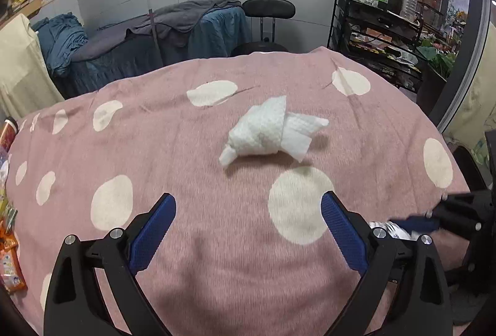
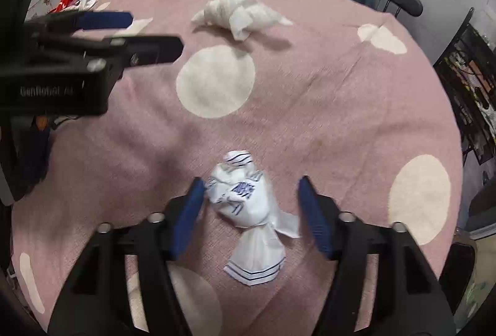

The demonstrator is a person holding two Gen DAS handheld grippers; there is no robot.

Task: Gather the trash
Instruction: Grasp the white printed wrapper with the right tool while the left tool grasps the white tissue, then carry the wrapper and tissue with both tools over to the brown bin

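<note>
A crumpled white paper towel [image 1: 266, 131] lies on the pink dotted blanket [image 1: 186, 134], ahead of my open, empty left gripper [image 1: 248, 205]. It also shows in the right wrist view [image 2: 238, 11], far ahead. A crumpled white wrapper with blue print [image 2: 245, 202] lies between the fingers of my open right gripper [image 2: 251, 190]; the left pad [image 2: 189, 212] is at its edge and the right pad [image 2: 313, 212] stands apart. The left gripper [image 2: 124, 35] appears at the left of the right wrist view. A bit of the wrapper [image 1: 387, 227] and the right gripper [image 1: 434, 221] show at the right of the left wrist view.
Snack packets [image 1: 9, 258] and a red can [image 1: 7, 131] lie at the blanket's left edge. Behind are a blue-covered bed [image 1: 155, 35], a black stool [image 1: 266, 13] and a black rack with bottles [image 1: 378, 22].
</note>
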